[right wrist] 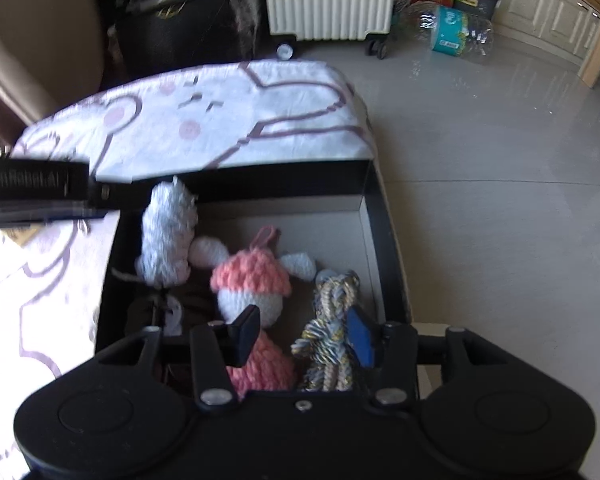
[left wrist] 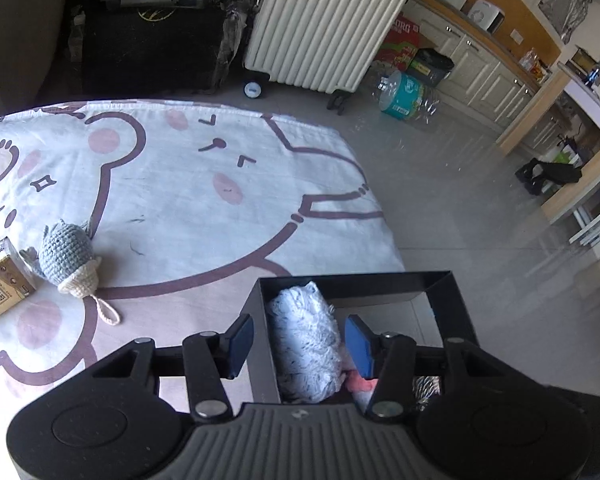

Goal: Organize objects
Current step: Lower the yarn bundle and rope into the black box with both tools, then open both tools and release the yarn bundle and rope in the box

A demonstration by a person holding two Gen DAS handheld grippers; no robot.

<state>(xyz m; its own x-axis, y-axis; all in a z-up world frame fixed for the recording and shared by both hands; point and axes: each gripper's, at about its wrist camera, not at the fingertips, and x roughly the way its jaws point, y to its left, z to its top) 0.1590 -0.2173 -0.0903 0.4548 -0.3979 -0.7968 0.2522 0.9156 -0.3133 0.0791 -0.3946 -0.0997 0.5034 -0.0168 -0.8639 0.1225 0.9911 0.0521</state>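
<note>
A black box (left wrist: 444, 292) stands at the table's right edge. My left gripper (left wrist: 300, 340) is open above the box's left wall, with a white knitted toy (left wrist: 304, 348) between its fingers, leaning on that wall inside the box. A grey crocheted toy (left wrist: 66, 254) and a tan carton (left wrist: 0, 284) lie on the cloth at the left. In the right wrist view my right gripper (right wrist: 304, 336) is open above the box (right wrist: 376, 216), over a pink-and-white crocheted toy (right wrist: 248, 284) and a braided rope toy (right wrist: 332, 328). The white toy (right wrist: 166, 236) stands at the box's left.
The table wears a white cloth with a pink bear print (left wrist: 200, 184). Beyond it stand a cream ribbed suitcase (left wrist: 324, 24), a plastic water jug (left wrist: 404, 96) and kitchen cabinets (left wrist: 480, 60). The left gripper's body (right wrist: 36, 196) crosses the right wrist view at the left.
</note>
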